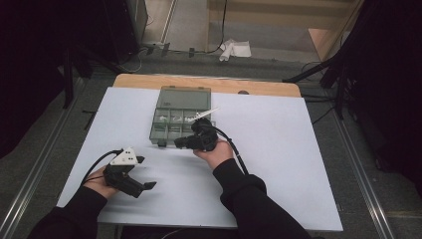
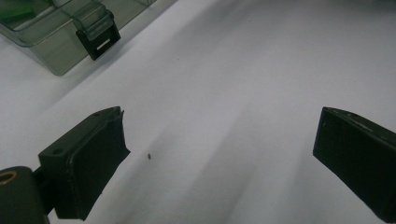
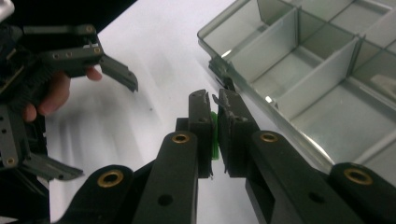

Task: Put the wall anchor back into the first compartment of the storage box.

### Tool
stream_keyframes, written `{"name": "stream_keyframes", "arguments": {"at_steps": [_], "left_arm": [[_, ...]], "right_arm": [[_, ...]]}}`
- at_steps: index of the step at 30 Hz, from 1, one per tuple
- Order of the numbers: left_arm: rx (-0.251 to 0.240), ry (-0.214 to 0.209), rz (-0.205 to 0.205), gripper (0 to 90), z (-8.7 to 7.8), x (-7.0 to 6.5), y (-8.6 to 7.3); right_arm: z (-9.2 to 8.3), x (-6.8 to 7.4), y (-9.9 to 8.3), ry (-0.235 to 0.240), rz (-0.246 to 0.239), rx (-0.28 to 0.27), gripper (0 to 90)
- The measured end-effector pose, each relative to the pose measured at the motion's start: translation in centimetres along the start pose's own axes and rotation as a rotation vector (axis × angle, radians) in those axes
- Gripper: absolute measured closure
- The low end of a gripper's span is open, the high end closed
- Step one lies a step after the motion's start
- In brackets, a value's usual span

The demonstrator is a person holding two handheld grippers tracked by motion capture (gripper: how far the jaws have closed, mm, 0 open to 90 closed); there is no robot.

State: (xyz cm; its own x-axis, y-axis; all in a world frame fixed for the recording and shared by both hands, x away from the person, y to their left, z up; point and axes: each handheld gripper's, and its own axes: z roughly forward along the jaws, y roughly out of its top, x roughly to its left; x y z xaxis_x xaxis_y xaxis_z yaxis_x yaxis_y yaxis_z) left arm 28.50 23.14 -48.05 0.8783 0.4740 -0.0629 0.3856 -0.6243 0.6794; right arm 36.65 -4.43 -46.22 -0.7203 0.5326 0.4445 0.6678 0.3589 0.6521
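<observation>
Green piece (image 3: 214, 135) pinched between right gripper (image 3: 214, 100) fingers, held over tabletop (image 1: 278, 149) just beside open box (image 3: 327, 93) front edge. Left gripper (image 1: 143, 173) fingers spread wide, nothing between, near tabletop's front-left.

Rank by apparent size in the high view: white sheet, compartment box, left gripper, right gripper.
1. white sheet
2. compartment box
3. left gripper and right gripper: look alike in size, and the hands partly hide them, so no ranking.

Left tool (image 1: 142, 172) rests low with its jaws wide apart; right tool (image 3: 213, 105) is stretched forward, jaws pinched nearly together.
</observation>
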Motion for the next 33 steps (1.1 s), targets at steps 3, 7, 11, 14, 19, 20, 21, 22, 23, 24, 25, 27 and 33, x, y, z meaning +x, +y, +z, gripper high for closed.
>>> {"name": "stream_keyframes", "arguments": {"at_steps": [3, 7, 11, 14, 19, 20, 21, 22, 23, 24, 25, 27, 33], "left_arm": [[-0.003, -0.003, -0.001, 1.8, 0.0, 0.0, 0.0], [-0.003, -0.004, -0.003, 1.8, 0.0, 0.0, 0.0], [-0.001, -0.003, -0.001, 1.8, 0.0, 0.0, 0.0], [-0.003, -0.006, -0.002, 1.8, 0.0, 0.0, 0.0], [0.0, -0.005, 0.004, 1.8, 0.0, 0.0, 0.0], [0.003, -0.005, 0.005, 1.8, 0.0, 0.0, 0.0], [-0.014, -0.007, 0.0, 1.8, 0.1, 0.0, 0.0], [-0.002, -0.007, 0.001, 1.8, 0.0, 0.0, 0.0], [-0.006, -0.008, -0.001, 1.8, 0.1, 0.0, 0.0], [-0.01, -0.008, -0.003, 1.8, 0.1, 0.0, 0.0], [-0.01, -0.006, -0.004, 1.8, 0.1, 0.0, 0.0], [0.001, -0.006, -0.006, 1.8, 0.0, 0.1, 0.0], [-0.014, -0.016, -0.008, 1.8, 0.1, 0.0, 0.0]], "right_arm": [[0.1, 0.0, 0.4, 0.0, 0.003, -0.012, 85.5], [0.4, -0.2, 1.0, -0.002, 0.017, -0.026, 85.5], [0.7, -0.3, 1.7, -0.009, 0.02, -0.034, 85.5], [1.1, -0.4, 2.1, -0.012, 0.025, -0.036, 85.5], [1.7, -0.4, 2.8, -0.028, 0.017, -0.033, 85.5], [1.8, -0.4, 2.9, -0.034, 0.018, -0.036, 85.5], [1.9, -0.4, 3.0, -0.033, 0.022, -0.037, 85.5], [2.0, -0.5, 3.1, -0.038, 0.025, -0.035, 85.5], [2.0, -0.6, 3.2, -0.036, 0.023, -0.039, 85.5], [2.1, -0.6, 3.4, -0.042, 0.023, -0.038, 85.5], [2.1, -0.6, 3.5, -0.043, 0.029, -0.037, 85.5], [2.3, -0.7, 3.7, -0.052, 0.025, -0.045, 85.5], [2.6, -0.9, 4.3, -0.06, 0.036, -0.047, 85.5]]}}
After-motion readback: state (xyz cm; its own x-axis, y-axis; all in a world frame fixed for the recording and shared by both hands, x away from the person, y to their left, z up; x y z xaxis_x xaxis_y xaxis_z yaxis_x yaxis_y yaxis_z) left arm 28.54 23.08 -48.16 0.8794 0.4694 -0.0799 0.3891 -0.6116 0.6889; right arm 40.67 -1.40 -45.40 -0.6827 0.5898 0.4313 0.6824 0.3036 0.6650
